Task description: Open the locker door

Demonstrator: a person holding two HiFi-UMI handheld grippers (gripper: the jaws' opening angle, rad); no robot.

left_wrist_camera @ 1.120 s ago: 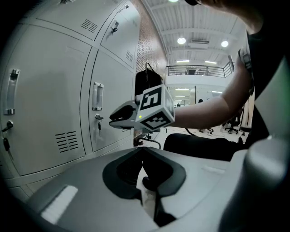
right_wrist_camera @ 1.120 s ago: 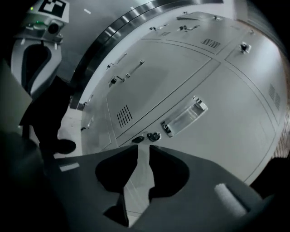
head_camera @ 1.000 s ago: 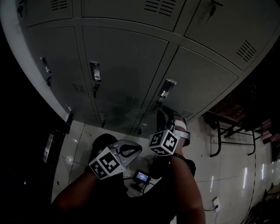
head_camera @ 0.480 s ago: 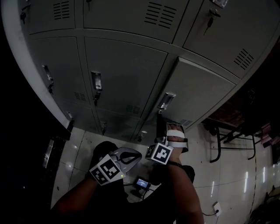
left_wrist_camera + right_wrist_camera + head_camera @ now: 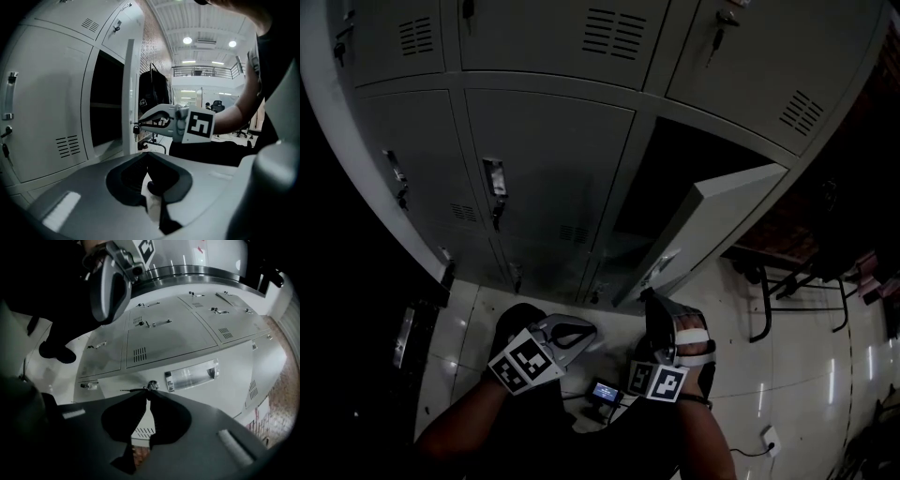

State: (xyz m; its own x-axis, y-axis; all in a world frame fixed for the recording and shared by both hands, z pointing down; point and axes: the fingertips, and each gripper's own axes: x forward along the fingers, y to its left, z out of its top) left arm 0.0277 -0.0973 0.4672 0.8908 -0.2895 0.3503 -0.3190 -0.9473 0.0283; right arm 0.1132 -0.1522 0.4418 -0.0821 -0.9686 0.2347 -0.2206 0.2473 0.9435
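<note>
The grey locker door stands swung out from its dark compartment. My right gripper is at the door's free edge, below the recessed handle. In the right gripper view its jaws are pinched on the key in the lock, beside the handle plate. The left gripper view shows that right gripper at the door's edge. My left gripper hangs low, away from the lockers, shut with nothing in it.
Closed lockers with handles and hanging keys fill the wall to the left and above. A black metal chair frame stands at the right. A small lit device and a wall socket are down on the tiled floor.
The door has swung from flush with the locker bank to wide open. My right gripper has come down and back towards me with the door's edge. The left gripper has hardly moved.
</note>
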